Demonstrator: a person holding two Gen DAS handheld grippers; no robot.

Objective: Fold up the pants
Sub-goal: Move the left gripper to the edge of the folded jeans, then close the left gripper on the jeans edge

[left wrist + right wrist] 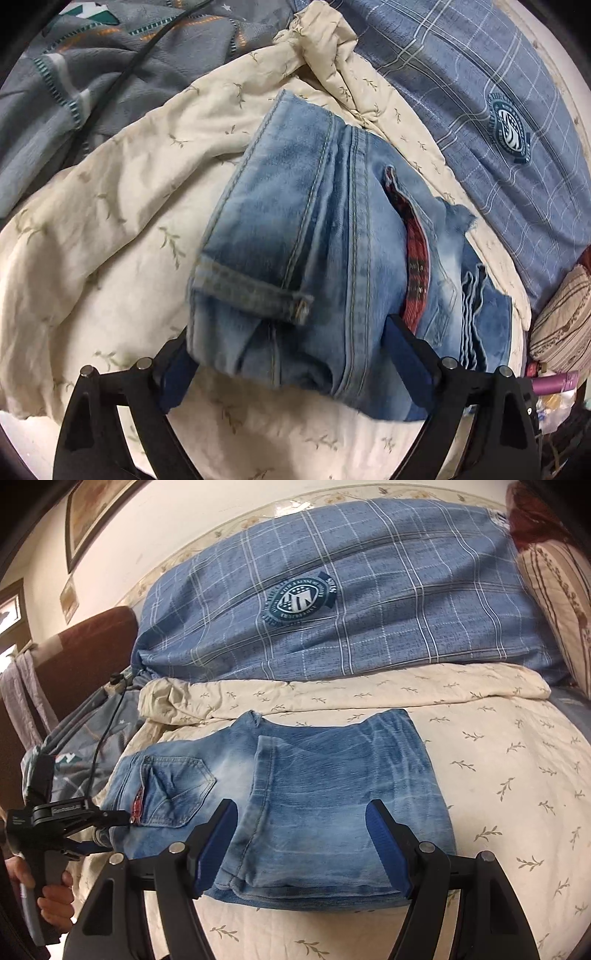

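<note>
Light blue jeans [332, 786] lie folded on a cream sheet with leaf print [517, 775]; the legs are folded over the seat, with a back pocket [177, 790] showing at the left. In the left wrist view the jeans [295, 240] fill the middle, hem and red inner waistband [417, 266] showing. My left gripper [291, 354] is open, its blue pads on either side of the jeans' near end. My right gripper [301, 845] is open, its pads straddling the near folded edge. The left gripper also shows in the right wrist view [88, 834], at the waist end.
A blue plaid pillow with a round badge [332, 609] lies behind the jeans. A grey patterned blanket [92, 74] with a black cable lies at the far left. A striped cushion [561, 590] is at the right. A brown headboard [74, 657] stands at the left.
</note>
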